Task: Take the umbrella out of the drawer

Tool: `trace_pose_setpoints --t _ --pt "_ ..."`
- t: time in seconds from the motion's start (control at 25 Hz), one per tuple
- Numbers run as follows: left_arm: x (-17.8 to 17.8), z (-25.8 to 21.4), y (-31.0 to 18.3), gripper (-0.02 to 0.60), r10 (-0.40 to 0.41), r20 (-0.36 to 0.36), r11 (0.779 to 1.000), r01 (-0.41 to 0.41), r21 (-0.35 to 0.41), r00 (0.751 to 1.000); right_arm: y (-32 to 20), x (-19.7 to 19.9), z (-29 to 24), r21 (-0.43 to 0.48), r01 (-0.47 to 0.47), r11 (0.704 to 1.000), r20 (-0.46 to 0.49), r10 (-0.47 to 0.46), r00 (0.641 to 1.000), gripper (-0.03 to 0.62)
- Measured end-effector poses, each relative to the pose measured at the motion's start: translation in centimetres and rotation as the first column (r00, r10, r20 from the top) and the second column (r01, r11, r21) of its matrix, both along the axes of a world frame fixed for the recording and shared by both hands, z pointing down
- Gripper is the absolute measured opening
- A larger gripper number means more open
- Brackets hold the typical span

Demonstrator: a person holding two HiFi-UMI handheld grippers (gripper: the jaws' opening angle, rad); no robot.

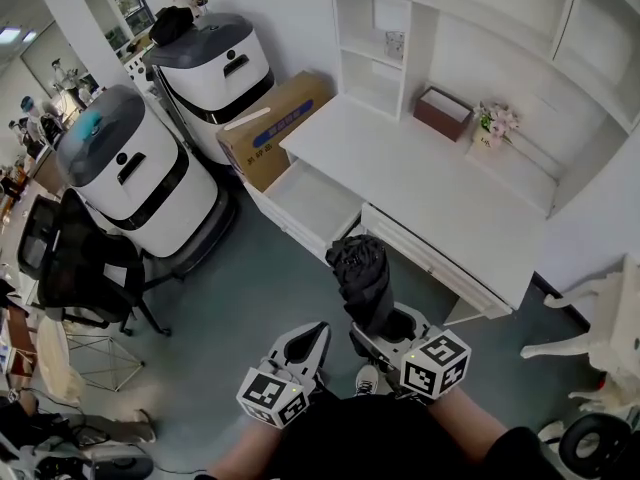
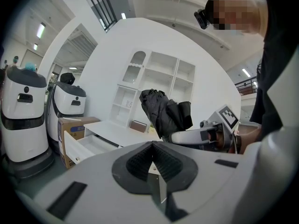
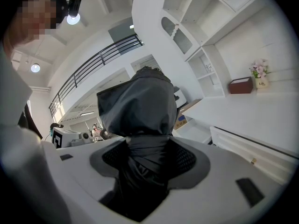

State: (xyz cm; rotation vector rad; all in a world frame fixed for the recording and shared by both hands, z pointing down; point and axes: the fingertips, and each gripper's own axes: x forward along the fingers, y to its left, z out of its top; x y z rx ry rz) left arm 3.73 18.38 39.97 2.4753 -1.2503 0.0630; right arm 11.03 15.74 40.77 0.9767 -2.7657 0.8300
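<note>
A folded black umbrella [image 1: 364, 280] stands upright in my right gripper [image 1: 385, 330], whose jaws are shut on its lower part. It is held in the air in front of the white desk [image 1: 440, 183], clear of the open drawer [image 1: 312, 200]. In the right gripper view the umbrella [image 3: 140, 125] fills the middle between the dark pads. My left gripper [image 1: 303, 352] hangs beside the right one, shut with nothing in it. The left gripper view shows its pads [image 2: 140, 164] pressed together, with the umbrella [image 2: 164, 112] and the right gripper [image 2: 205, 133] beyond.
The drawer [image 2: 86, 143] at the desk's left stands pulled out. A cardboard box [image 1: 272, 126] and two white machines [image 1: 135, 173] stand to the left, and a black chair [image 1: 75, 258] nearer. On the desk are a brown box [image 1: 443, 112] and a flower pot [image 1: 494, 126].
</note>
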Motion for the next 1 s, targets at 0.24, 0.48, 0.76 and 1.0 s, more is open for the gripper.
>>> trace_pose_setpoints --t 0.24,0.48,0.76,1.0 --pt "0.2 -0.3 0.4 -0.003 -0.009 0.008 1.0 0.009 0.006 1.0 0.3 0.0 -0.1 0.006 0.018 1.0 0.007 -0.018 1.0 0.247" --pt "0.8 -0.6 0.2 -0.003 0.005 0.012 1.0 -0.005 0.014 1.0 0.5 0.2 -0.2 0.011 0.017 1.0 0.01 -0.017 1.0 0.247" --pt "1.1 -0.4 -0.3 -0.003 0.01 0.011 1.0 -0.01 0.01 1.0 0.4 0.5 0.1 0.009 0.015 1.0 0.006 -0.015 1.0 0.247" --pt "0.8 -0.5 0.0 -0.003 0.013 0.014 1.0 -0.013 0.009 1.0 0.8 0.2 0.1 0.0 0.014 1.0 0.008 -0.014 1.0 0.247"
